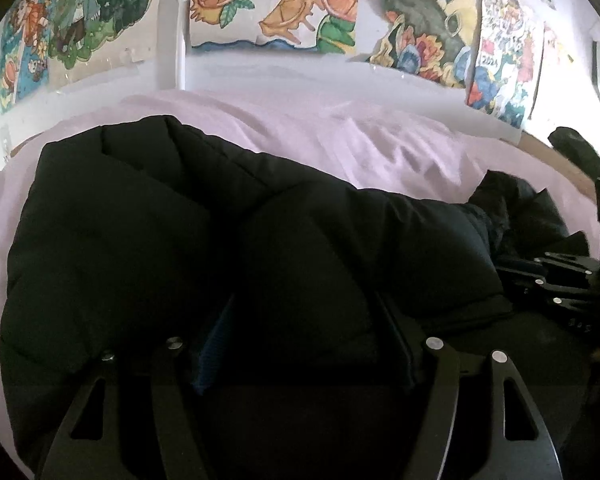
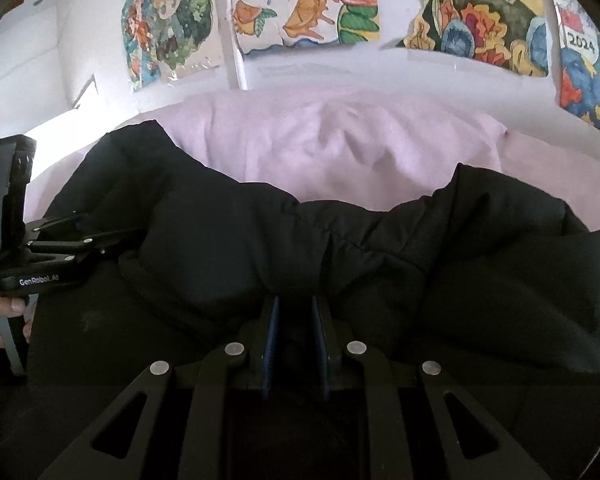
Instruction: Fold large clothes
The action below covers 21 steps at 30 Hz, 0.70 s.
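Where gripper (image 2: 294, 340) reaches, black jacket (image 2: 340, 248) directly ahead.

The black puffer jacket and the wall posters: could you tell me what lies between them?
Only wrinkled pink bedding, then bare white wall, lies between the jacket and the posters; both wrist views show it.

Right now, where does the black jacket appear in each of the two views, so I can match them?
Left wrist view: the jacket fills the lower centre and left, on the pink sheet.
Right wrist view: the jacket spans the whole lower half, with the right claw closed on a fold.
Shared landmark: the orange-slice poster on the wall, top centre in both.
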Tool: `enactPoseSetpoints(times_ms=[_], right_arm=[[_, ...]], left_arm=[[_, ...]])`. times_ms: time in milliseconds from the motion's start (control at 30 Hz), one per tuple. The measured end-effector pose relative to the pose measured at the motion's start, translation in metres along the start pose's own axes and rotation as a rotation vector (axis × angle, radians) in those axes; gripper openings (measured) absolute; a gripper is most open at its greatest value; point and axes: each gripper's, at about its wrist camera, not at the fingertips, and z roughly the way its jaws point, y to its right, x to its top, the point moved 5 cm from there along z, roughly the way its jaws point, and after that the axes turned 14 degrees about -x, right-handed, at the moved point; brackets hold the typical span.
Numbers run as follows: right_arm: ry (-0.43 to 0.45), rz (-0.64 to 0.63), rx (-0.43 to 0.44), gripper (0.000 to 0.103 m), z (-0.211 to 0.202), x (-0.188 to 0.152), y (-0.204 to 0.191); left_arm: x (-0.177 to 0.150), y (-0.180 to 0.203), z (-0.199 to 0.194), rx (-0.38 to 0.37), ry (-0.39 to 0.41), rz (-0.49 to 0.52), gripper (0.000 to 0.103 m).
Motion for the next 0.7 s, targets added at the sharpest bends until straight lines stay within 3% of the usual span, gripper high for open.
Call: enactPoseSetpoints(times_ms=[100, 200, 333, 367, 500, 700], right_arm=[[0.031, 0.003, 0.007, 0.017, -0.012, 0.001, 0.001], [0.038, 0.004, 0.023, 0.030, -0.027, 0.005, -0.002], [0.026, -0.001, 0.010, 0.068, -0.052, 0.003, -0.011], [0.024, -0.010, -0.007, 0.072, -0.059, 0.001, -0.014], [-0.012, -0.041, -0.053, 0.072, -0.084, -0.011, -0.020], [-0.072, 0.060, -0.069, 0.077, -0.154, -0.021, -0.013]], left_arm=[[0.003, 0.006, -0.011, 0.003, 0.001, -0.007, 0.071], [0.004, 0.017, -0.023, 0.076, -0.021, -0.004, 0.084], [-0.004, 0.029, -0.040, 0.133, -0.056, 0.002, 0.088], [-0.006, 0.032, -0.044, 0.140, -0.067, -0.004, 0.088], [-0.013, 0.041, -0.072, 0.081, -0.097, -0.080, 0.088], [-0.015, 0.077, -0.144, 0.032, -0.127, -0.105, 0.088]])
